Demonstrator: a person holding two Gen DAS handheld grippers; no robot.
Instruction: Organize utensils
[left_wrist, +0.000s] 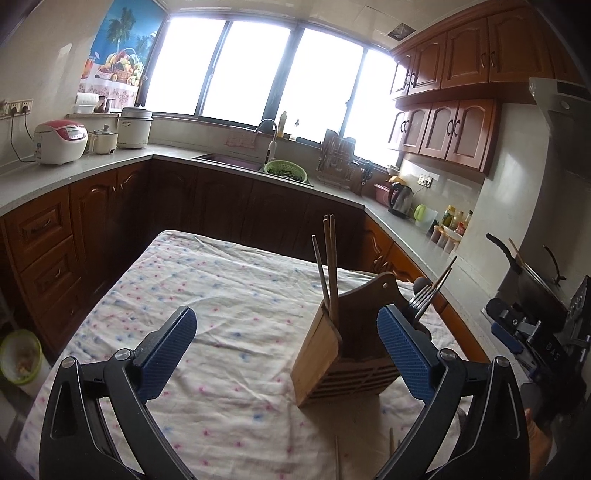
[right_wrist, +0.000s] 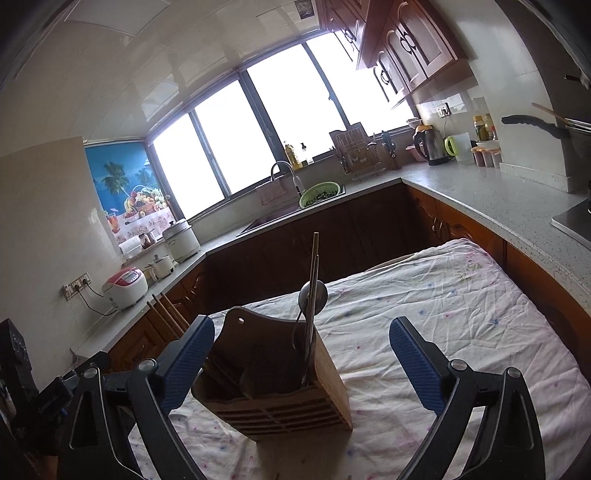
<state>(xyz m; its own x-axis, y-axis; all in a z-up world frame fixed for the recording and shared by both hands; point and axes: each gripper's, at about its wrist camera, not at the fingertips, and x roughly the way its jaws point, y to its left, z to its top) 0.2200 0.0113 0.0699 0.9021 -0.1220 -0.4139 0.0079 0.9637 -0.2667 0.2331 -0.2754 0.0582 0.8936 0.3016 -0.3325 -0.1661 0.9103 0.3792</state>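
1. While I am looking along the left gripper (left_wrist: 286, 341), the wooden utensil holder (left_wrist: 345, 354) is standing upright on the flowered tablecloth (left_wrist: 221, 295), lying toward the right-hand finger (left_wrist: 404, 354) and partly overlapped by it; whether they are touching I cannot tell.
2. I am seeing the left jaws standing spread wide, pinching nothing; the left-hand pad (left_wrist: 166, 354) is hanging over bare cloth.
3. Wooden chopsticks (left_wrist: 330, 266) are sticking up from the holder's left compartment; a fork (left_wrist: 424, 299) is rising at its right side, behind the right-hand finger.
4. Loose chopsticks (left_wrist: 338, 458) are lying on the cloth nearer the camera.
5. From the right gripper (right_wrist: 301, 354), I am seeing the holder (right_wrist: 325, 384) sitting just beside the left-hand finger (right_wrist: 186, 363), well apart from the right-hand finger (right_wrist: 417, 365).
6. Right jaws are likewise standing wide, gripping nothing.
7. A ladle (right_wrist: 313, 293) and metal chopsticks (right_wrist: 314, 280) are standing in the holder's near compartment.
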